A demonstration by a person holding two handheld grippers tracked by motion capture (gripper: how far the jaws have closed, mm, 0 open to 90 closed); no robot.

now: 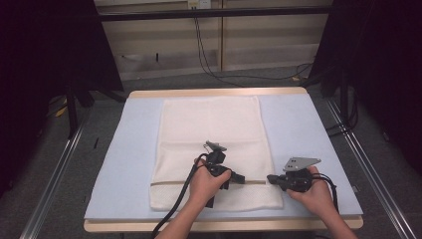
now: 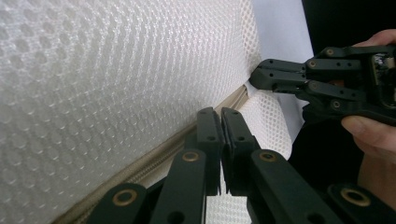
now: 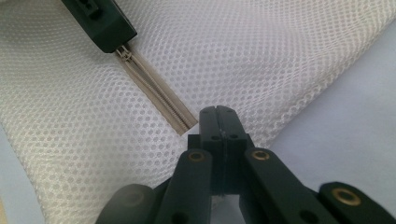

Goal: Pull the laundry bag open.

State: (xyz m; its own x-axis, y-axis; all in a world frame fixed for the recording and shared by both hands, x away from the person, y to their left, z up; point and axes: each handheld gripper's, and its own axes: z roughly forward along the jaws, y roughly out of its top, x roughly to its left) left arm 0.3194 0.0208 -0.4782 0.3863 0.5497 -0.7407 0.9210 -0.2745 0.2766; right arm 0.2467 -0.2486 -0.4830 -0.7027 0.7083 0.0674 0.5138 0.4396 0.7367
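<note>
A: Hand-held gripper, right (image 1: pixel 272 178): jaws clenched at the end of the zipper (image 1: pixel 249 181), at the right edge of the mesh laundry bag (image 1: pixel 211 127). In the right gripper view the tips (image 3: pixel 217 114) sit right at the end of the tape (image 3: pixel 184 122); whether they nip fabric I cannot tell.

B: And the left?

A: Left hand-held gripper (image 1: pixel 240 178) is clenched over the zipper line, toward 3 o'clock from its hand. The right gripper view shows its tip (image 3: pixel 109 32) sitting on the teeth, likely on the slider, though the slider itself is hidden.

B: Where does the bag lie?

A: Flat on the blue mat (image 1: pixel 303 129) on the tabletop (image 1: pixel 219 92), mid-mat, with the zipper across the near end and the bag's body running toward 12 o'clock.

B: How should this step be done well?

A: My judgement: the right one anchors the end and the left draws the slider toward 9 o'clock. Keep the anchor low and still so the mesh stays taut. Pull along the line of the teeth, not upward, or the loose net (image 2: pixel 116 70) bunches and snags.

B: Risk?

A: Slider slipping from the tips; mesh dragging across the mat.
</note>
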